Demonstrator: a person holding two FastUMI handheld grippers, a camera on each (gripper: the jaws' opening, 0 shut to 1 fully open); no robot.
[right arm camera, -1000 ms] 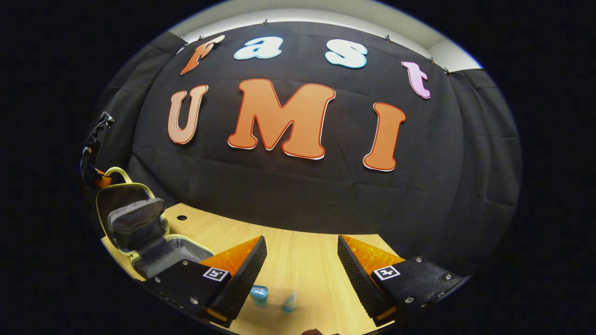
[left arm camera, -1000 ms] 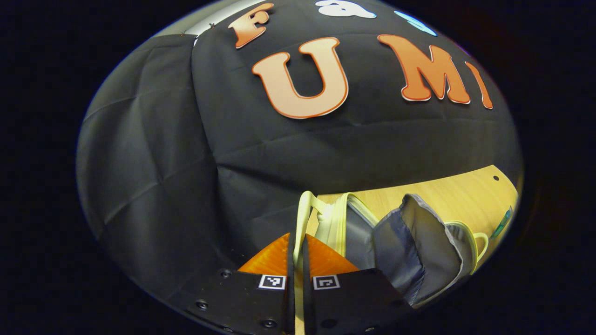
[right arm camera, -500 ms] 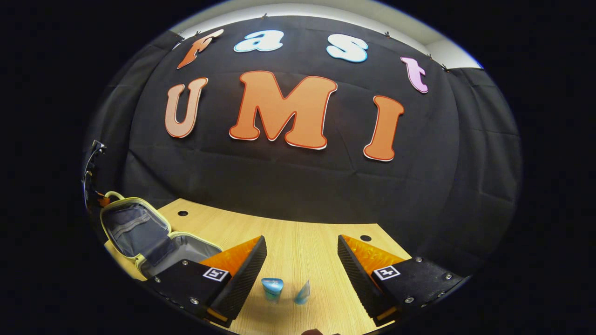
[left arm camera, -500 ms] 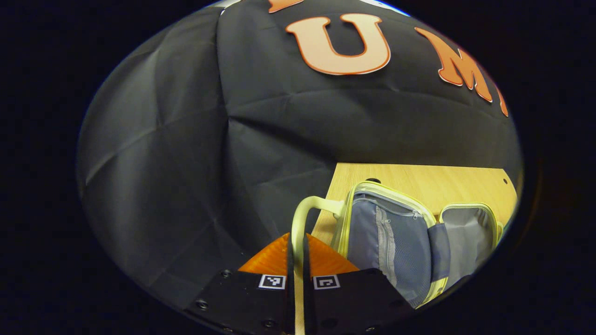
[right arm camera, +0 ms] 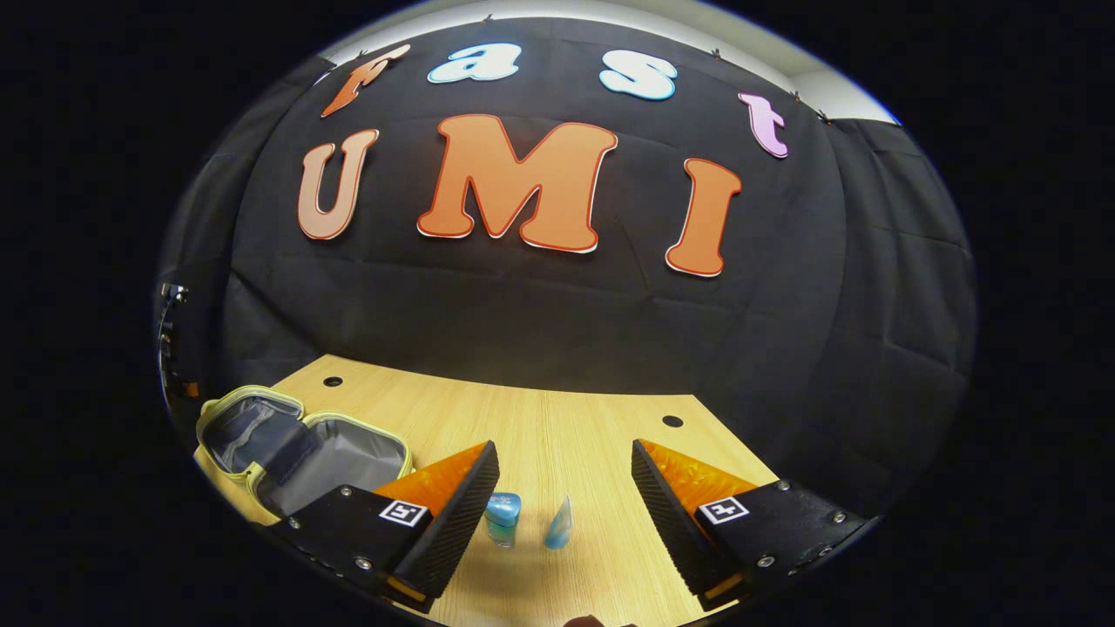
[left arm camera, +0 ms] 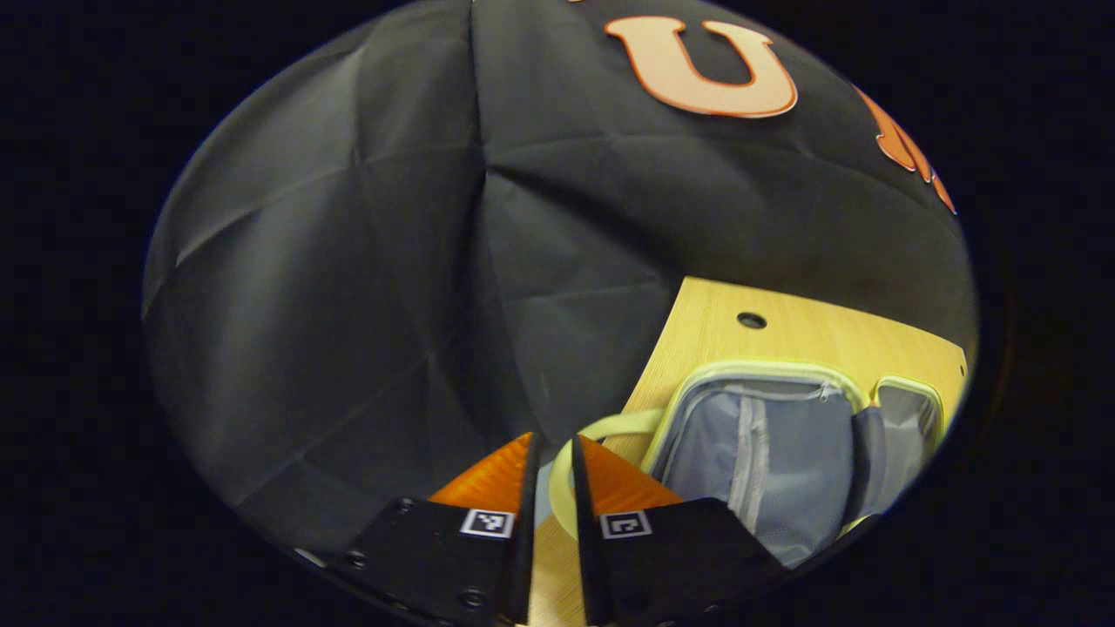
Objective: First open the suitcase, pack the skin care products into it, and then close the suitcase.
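Observation:
The pale-yellow suitcase [left arm camera: 758, 453] lies open flat on the wooden table [left arm camera: 801, 340], its grey lining and zip pocket facing up. In the left gripper view my left gripper [left arm camera: 550, 440] sits at the suitcase handle [left arm camera: 601, 424]. Its fingers are slightly parted, and the handle loop runs through the gap against the right-hand finger. In the right gripper view the suitcase [right arm camera: 305, 444] lies at the left with both halves spread. My right gripper [right arm camera: 564, 446] hovers open over the table. Beyond its fingers stand a blue bottle [right arm camera: 503, 518] and a small blue tube [right arm camera: 558, 522].
The black cloth wall closes off the back and both sides of the table [right arm camera: 566, 409]. Small round holes [right arm camera: 672, 421] mark the tabletop near the back edge. The suitcase lid reaches close to the table's left edge.
The lid swung from upright down flat onto the table, led by the handle. My left gripper's fingers parted a little around the handle. The right gripper view tilted down slightly, showing more table.

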